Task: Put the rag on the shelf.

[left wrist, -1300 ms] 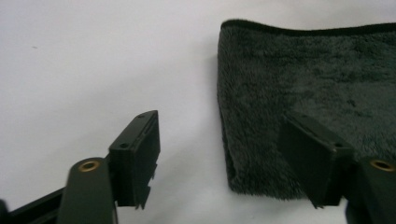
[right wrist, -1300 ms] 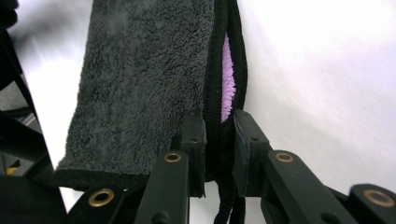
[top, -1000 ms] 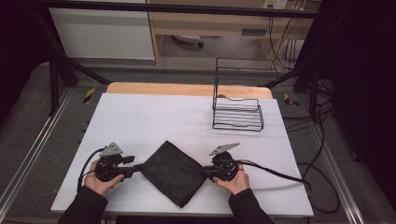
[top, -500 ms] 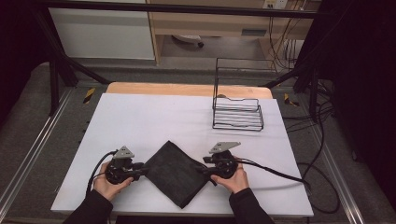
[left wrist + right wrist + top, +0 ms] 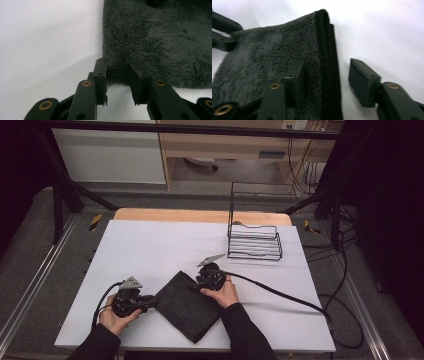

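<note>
Jaws, left gripper (image 5: 117,62): part open, just been closing; near corner of dark fleece cloth (image 5: 160,42) sits in gap, pads not pressing. I hold this gripper (image 5: 131,301) low at cloth's left corner.
Jaws, right gripper (image 5: 325,75): part open, just been closing; cloth's folded hem (image 5: 328,57) between them, clear gap to one pad, no grip. I hold it (image 5: 210,276) at cloth's far right edge.
Cloth (image 5: 187,306): flat, diamond-wise, near front edge of white table (image 5: 160,245).
Wire rack (image 5: 254,241): well apart, far right.

One dark cloth (image 5: 187,305), one wire rack (image 5: 254,241), two claws: left claw (image 5: 150,303), right claw (image 5: 196,281)
</note>
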Demonstrator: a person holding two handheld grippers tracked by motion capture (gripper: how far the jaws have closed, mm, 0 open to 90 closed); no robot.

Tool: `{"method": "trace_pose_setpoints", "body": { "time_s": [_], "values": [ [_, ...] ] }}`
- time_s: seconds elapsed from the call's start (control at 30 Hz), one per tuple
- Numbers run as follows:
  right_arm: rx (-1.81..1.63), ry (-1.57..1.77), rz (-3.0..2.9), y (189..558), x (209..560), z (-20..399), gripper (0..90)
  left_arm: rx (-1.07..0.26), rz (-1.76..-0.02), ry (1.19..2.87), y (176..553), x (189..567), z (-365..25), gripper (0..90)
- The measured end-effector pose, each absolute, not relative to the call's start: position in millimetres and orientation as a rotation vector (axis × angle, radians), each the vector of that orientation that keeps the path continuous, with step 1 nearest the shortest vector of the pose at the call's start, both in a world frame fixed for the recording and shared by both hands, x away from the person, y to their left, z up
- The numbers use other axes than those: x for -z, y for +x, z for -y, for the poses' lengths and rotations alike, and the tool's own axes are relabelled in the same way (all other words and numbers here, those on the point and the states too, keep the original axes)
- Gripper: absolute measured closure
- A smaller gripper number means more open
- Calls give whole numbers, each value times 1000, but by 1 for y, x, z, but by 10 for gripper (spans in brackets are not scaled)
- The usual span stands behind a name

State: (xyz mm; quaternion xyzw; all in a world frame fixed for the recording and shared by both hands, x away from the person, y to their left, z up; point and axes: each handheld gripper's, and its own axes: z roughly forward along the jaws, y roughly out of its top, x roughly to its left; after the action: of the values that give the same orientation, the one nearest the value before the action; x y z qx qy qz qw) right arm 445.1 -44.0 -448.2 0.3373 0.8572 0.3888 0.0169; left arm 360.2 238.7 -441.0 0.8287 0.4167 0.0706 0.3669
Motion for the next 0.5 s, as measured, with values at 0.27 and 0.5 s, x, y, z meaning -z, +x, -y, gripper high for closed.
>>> {"method": "trace_pose_setpoints", "body": {
  "time_s": [0.27, 0.5],
  "values": [
    [-1233, 1049, -2717, 447, 450, 43, 609, -137, -1101, 2136, 362, 442, -238, 718],
    [-1275, 1059, -2776, 448, 450, 43, 788, -109, -1114, 2141, 364, 440, -238, 805]
  ]
}}
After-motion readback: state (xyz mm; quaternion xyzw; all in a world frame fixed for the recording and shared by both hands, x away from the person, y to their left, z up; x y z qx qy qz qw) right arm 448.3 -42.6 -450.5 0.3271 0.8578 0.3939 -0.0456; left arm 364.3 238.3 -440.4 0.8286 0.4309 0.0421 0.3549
